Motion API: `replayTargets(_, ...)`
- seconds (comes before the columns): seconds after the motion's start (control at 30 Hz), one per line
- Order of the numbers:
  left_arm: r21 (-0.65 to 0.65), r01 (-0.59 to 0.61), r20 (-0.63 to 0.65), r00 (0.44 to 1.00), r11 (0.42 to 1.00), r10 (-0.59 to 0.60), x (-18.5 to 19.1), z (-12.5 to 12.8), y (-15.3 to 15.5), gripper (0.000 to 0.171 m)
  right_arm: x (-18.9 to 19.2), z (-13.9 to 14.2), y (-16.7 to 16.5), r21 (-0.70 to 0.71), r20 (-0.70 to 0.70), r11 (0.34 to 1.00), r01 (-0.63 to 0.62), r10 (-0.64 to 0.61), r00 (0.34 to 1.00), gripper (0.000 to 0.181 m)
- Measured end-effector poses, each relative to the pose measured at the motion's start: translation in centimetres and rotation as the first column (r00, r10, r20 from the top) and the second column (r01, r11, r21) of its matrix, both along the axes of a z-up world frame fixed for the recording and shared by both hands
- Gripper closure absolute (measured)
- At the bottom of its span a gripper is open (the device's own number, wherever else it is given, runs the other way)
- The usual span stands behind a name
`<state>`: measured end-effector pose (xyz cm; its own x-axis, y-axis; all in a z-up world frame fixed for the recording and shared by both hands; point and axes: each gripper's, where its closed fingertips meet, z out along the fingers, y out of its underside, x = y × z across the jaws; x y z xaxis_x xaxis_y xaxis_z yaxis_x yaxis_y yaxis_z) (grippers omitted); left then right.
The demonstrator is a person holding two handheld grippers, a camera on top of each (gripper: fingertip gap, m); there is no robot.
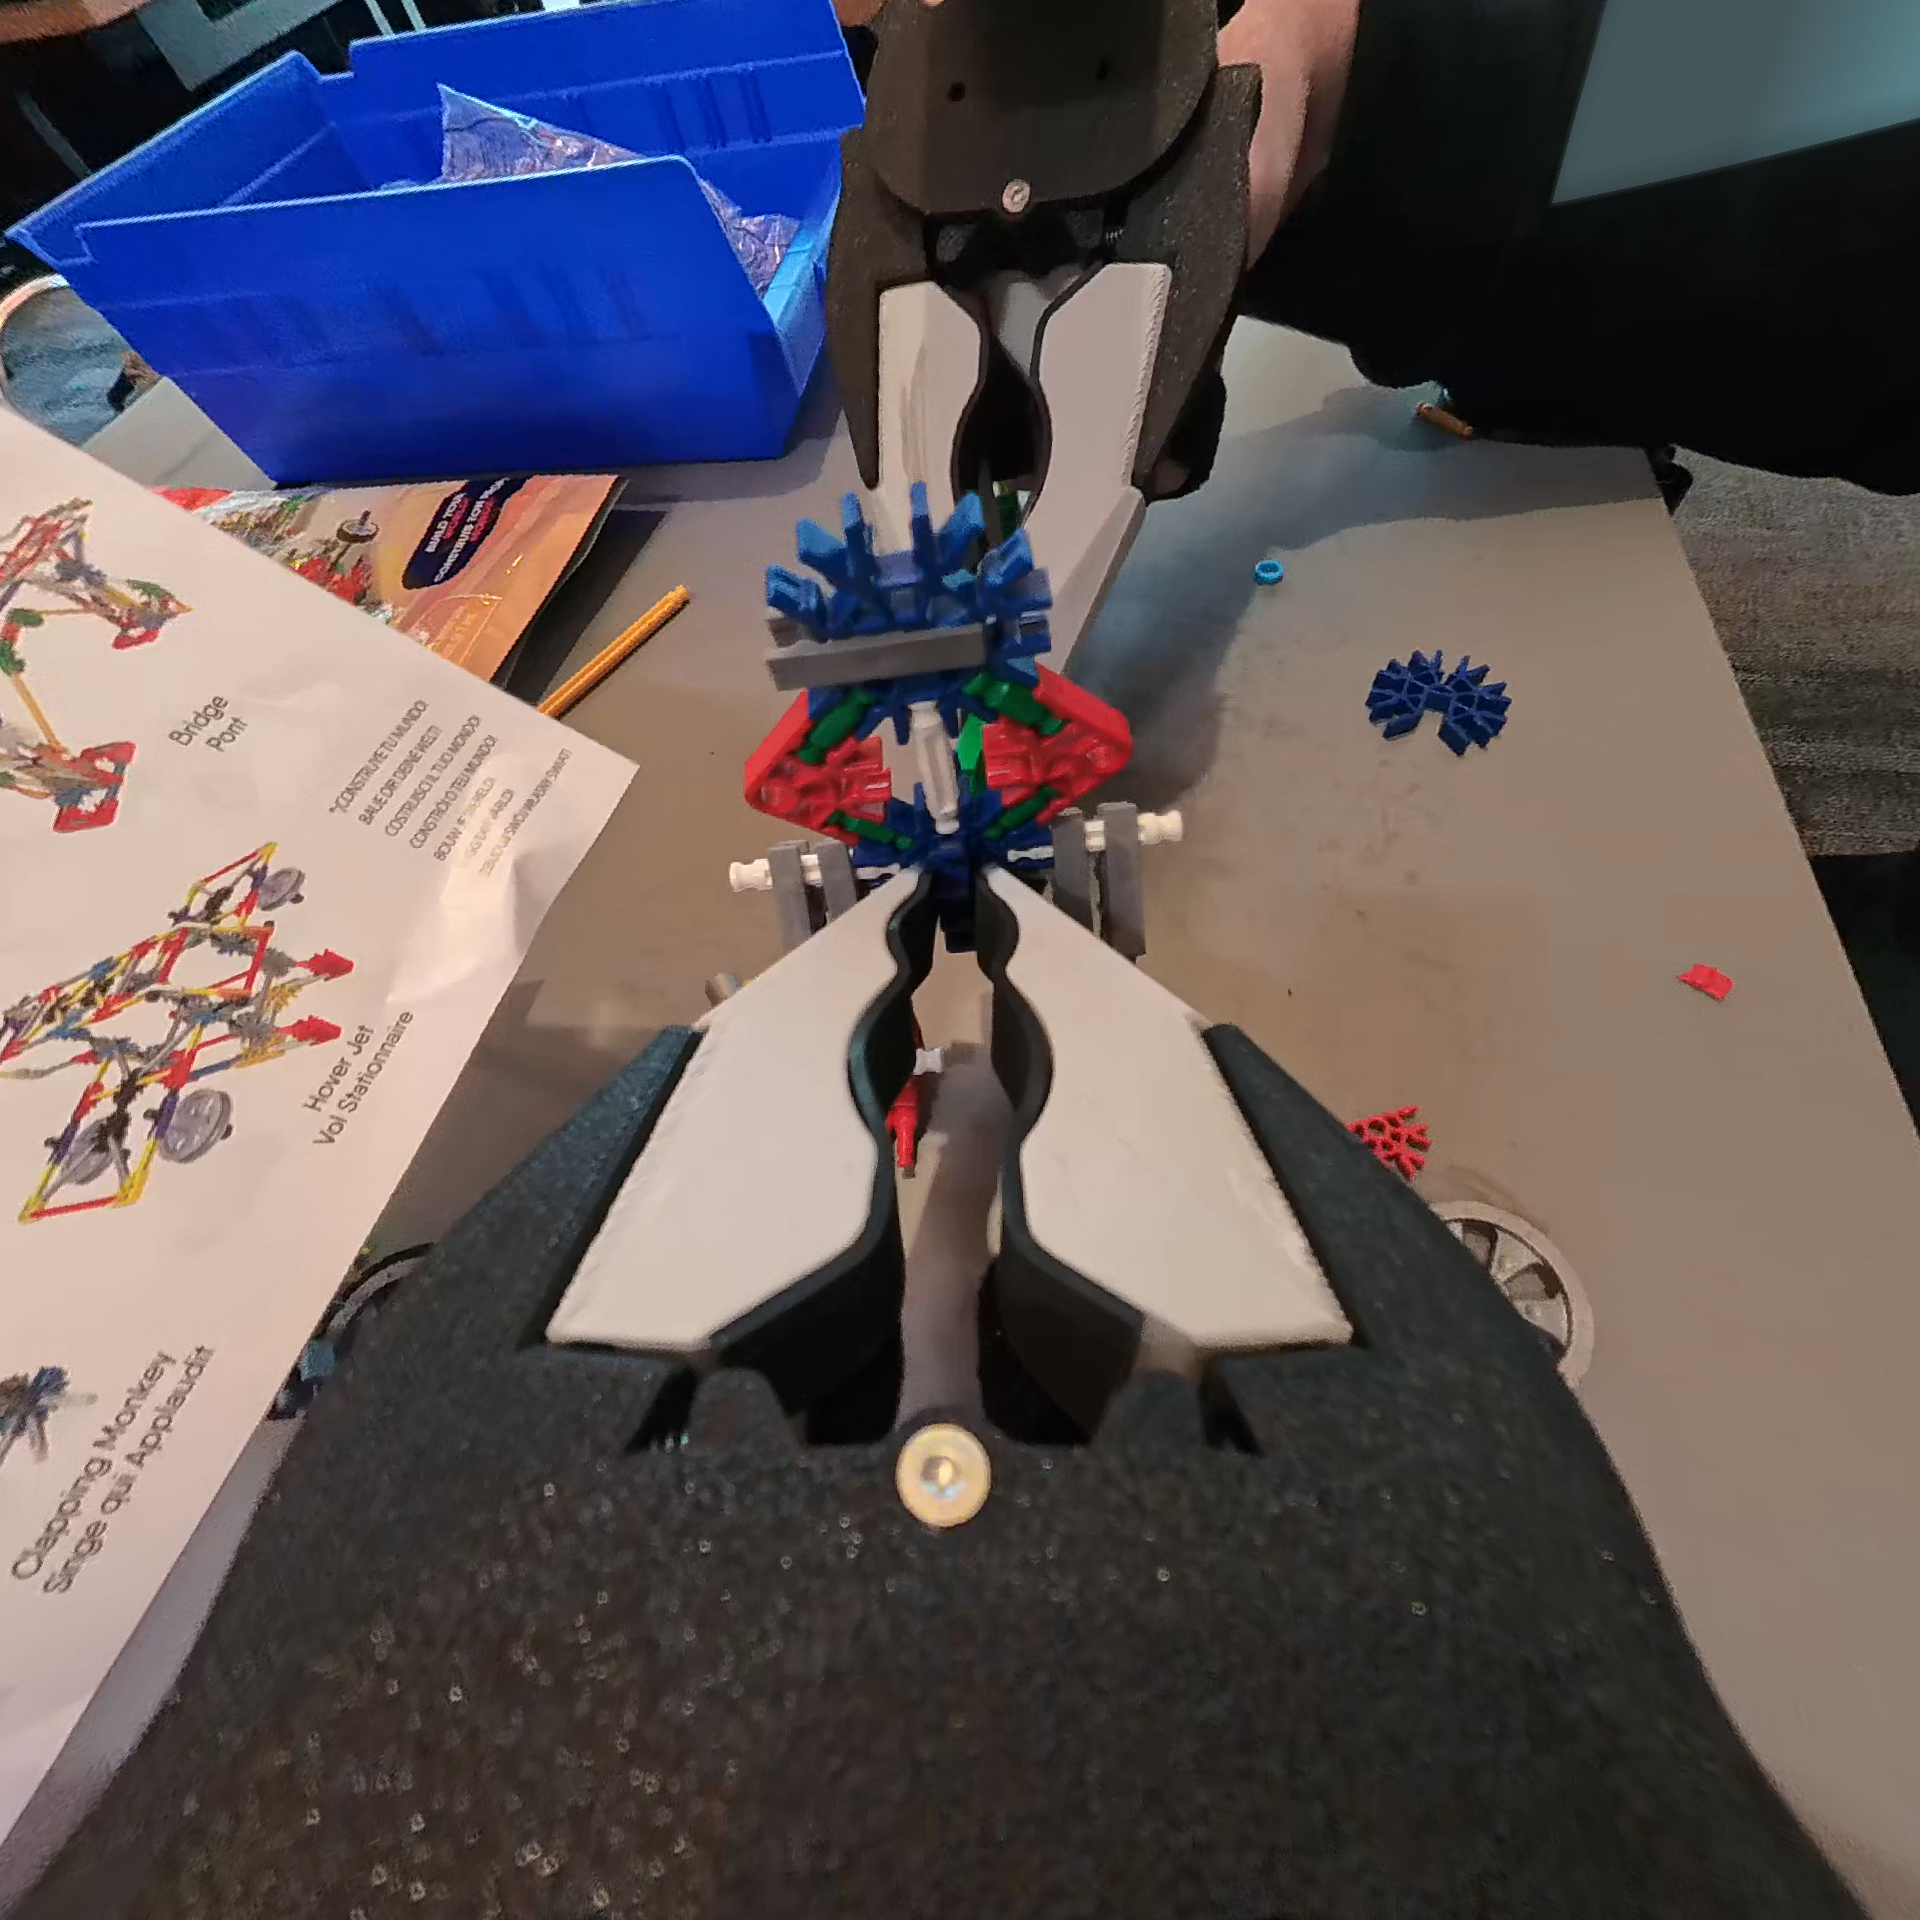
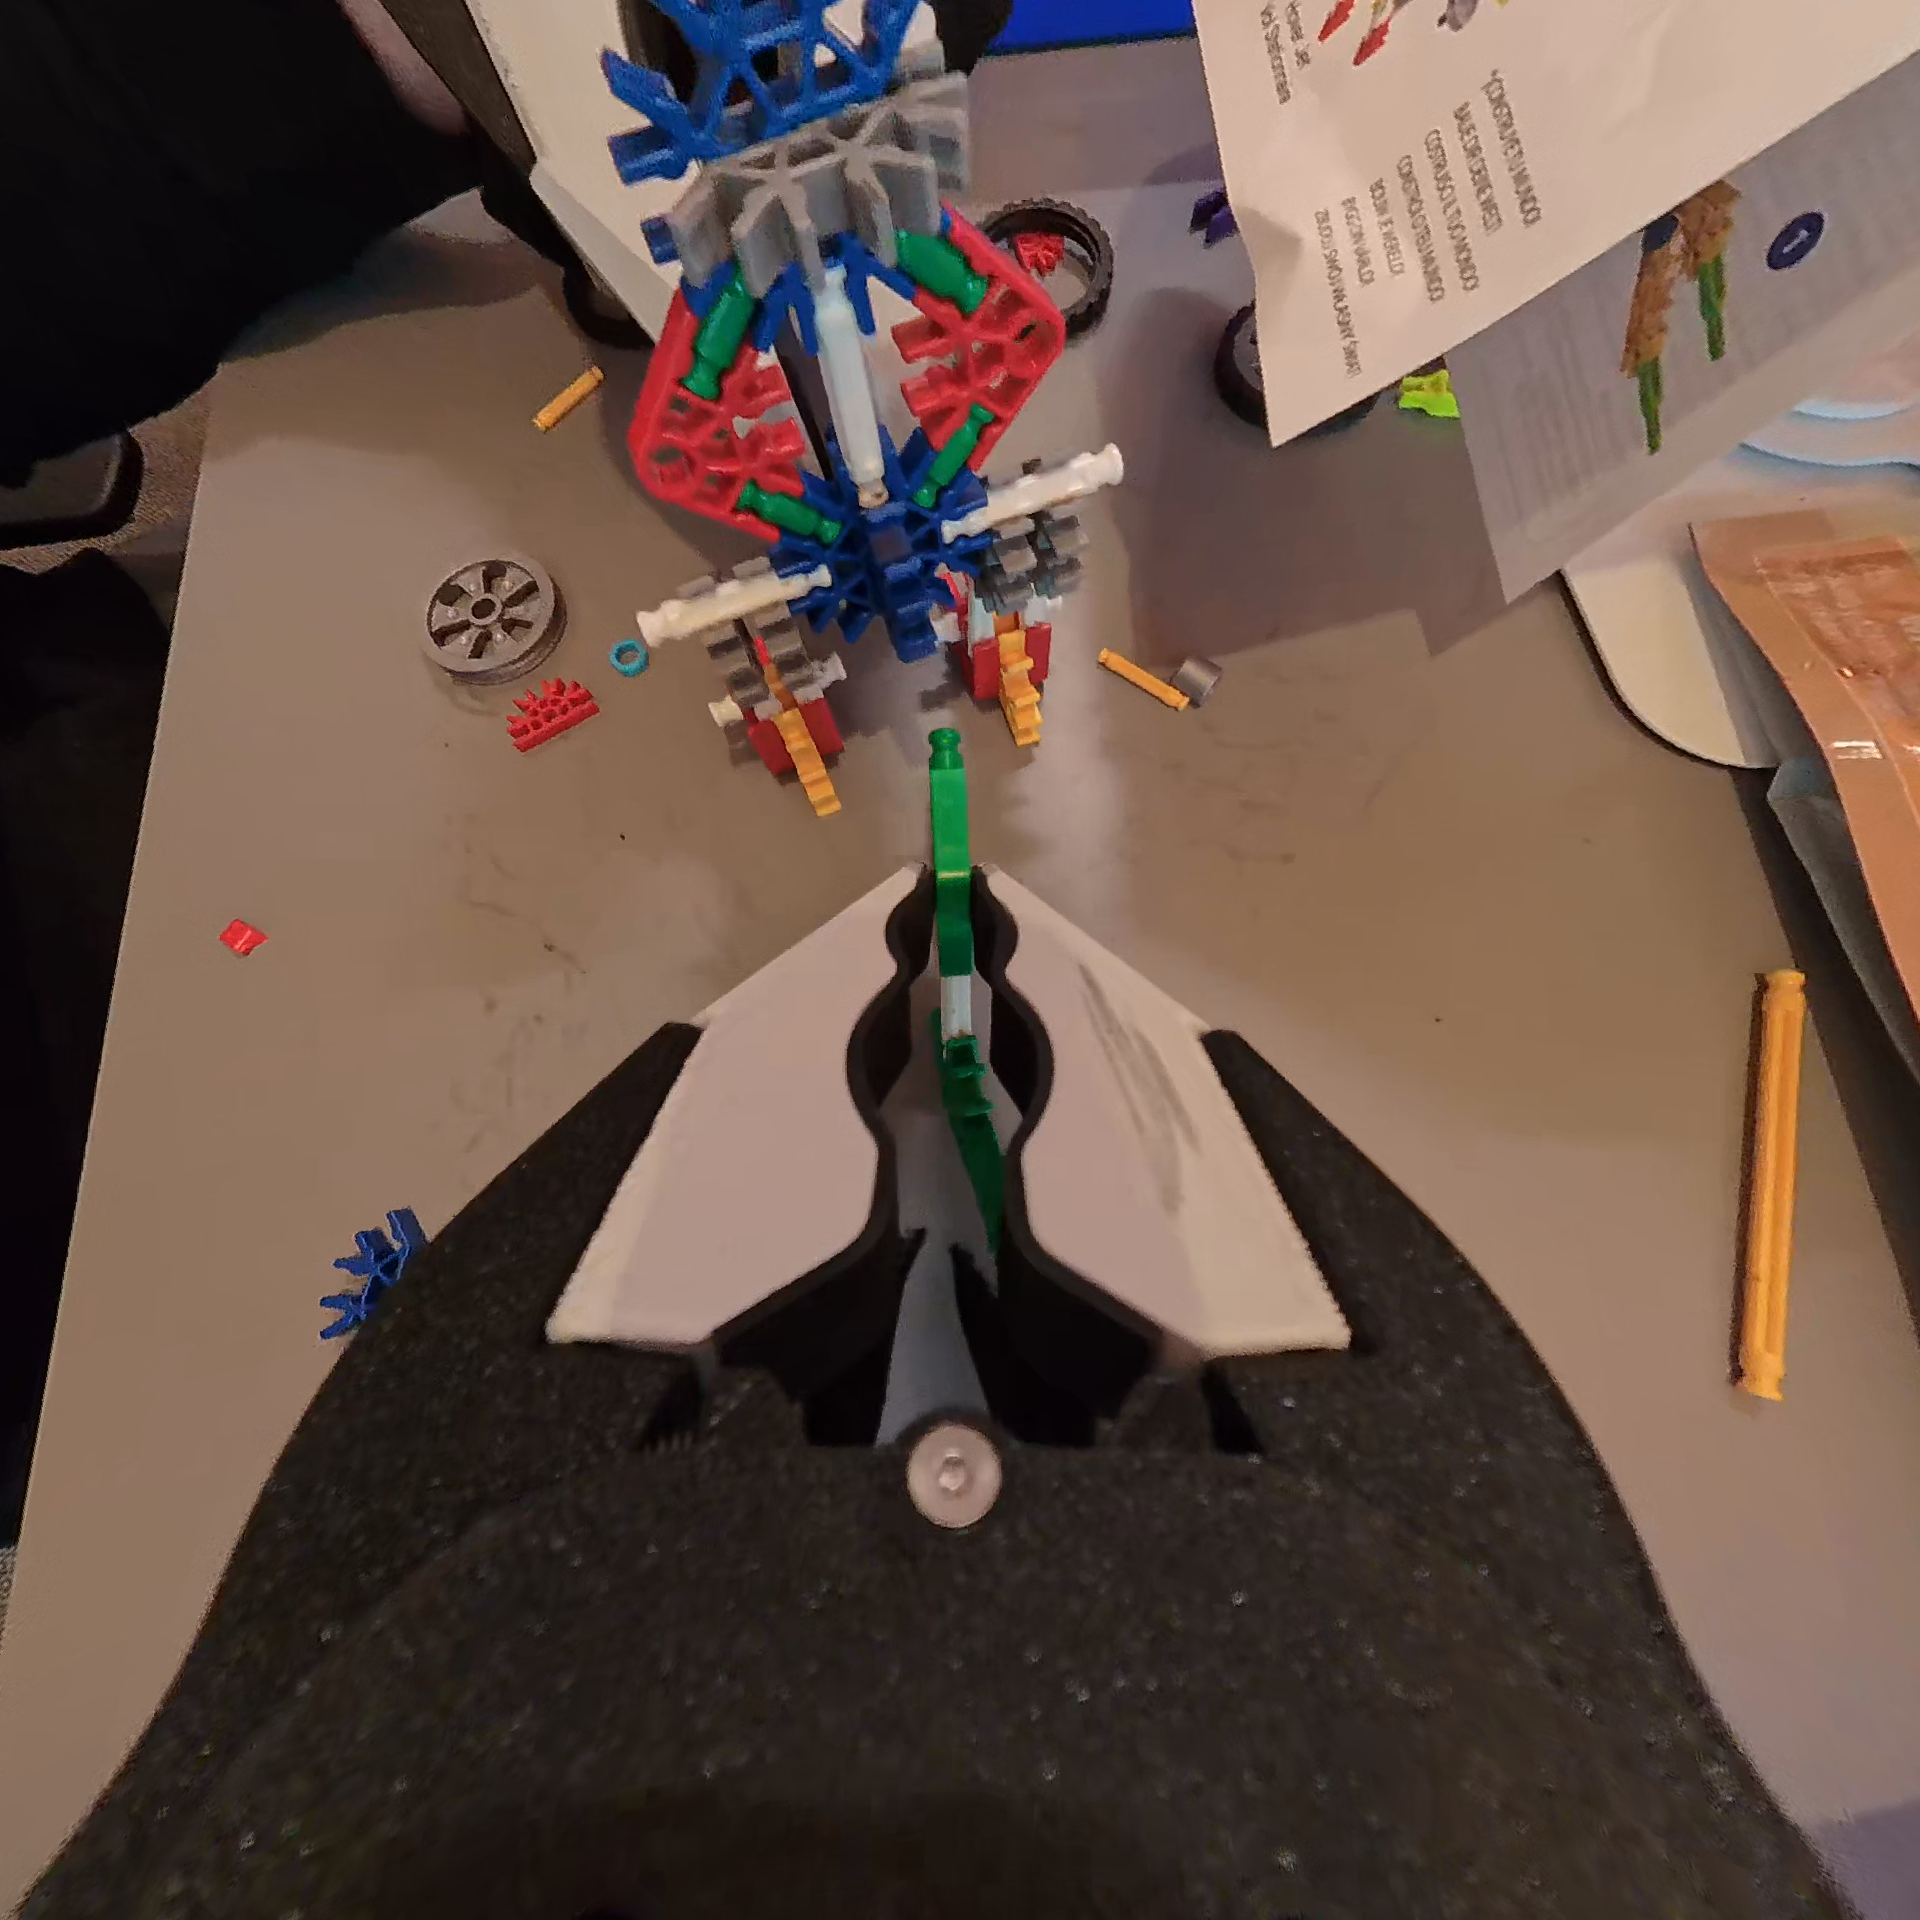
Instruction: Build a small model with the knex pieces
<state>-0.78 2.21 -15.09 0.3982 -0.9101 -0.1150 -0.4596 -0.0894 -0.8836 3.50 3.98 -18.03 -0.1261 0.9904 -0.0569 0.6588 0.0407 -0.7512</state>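
Multicoloured plastic rod-and-connector model (image 1: 940,748) is being pinched by left gripper (image 1: 948,883); green plastic rod (image 2: 948,821), clear only in the right wrist view, is being clamped by right gripper (image 2: 951,873).

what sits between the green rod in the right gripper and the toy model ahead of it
Nothing visible: the right gripper holds the green rod, and only bare grey table lies between its tip and the model.

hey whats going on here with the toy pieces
A person works two handheld grippers over a grey table. The left gripper is closed on the lower blue hub of a rod-and-connector model standing upright. The right gripper pinches a green rod piece, its tip just short of the model's base. Loose parts, a wheel and instruction sheets lie around.
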Motion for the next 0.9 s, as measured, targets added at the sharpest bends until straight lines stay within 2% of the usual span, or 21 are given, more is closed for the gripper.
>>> replayTargets(0.23, -0.012, -0.007, 0.001, 1.000, 1.000, 0.007, -0.5, -0.1, 0.2, 0.162, 0.6, -0.2, 0.6, 0.022, 0.016, 1.000, 0.009, -0.009, 1.000, 0.175)
replayTargets(0.5, 0.024, -0.041, -0.002, 0.999, 0.999, 0.041, -1.0, 0.7, 0.1, 0.153, -0.5, 4.0, -0.5, -0.010, -0.202, 0.999, -0.031, 0.028, 0.979, 0.176)
replayTargets(0.77, 0.031, -0.036, -0.003, 0.999, 0.999, 0.036, -0.6, 0.7, 0.1, 0.155, -1.5, 5.8, -0.6, -0.014, -0.312, 0.999, -0.048, 0.041, 0.949, 0.176)
replayTargets(0.9, 0.026, -0.029, -0.006, 1.000, 0.999, 0.030, -0.5, 0.5, 0.1, 0.157, -1.9, 5.8, -0.4, -0.015, -0.320, 0.998, -0.058, 0.050, 0.946, 0.176)
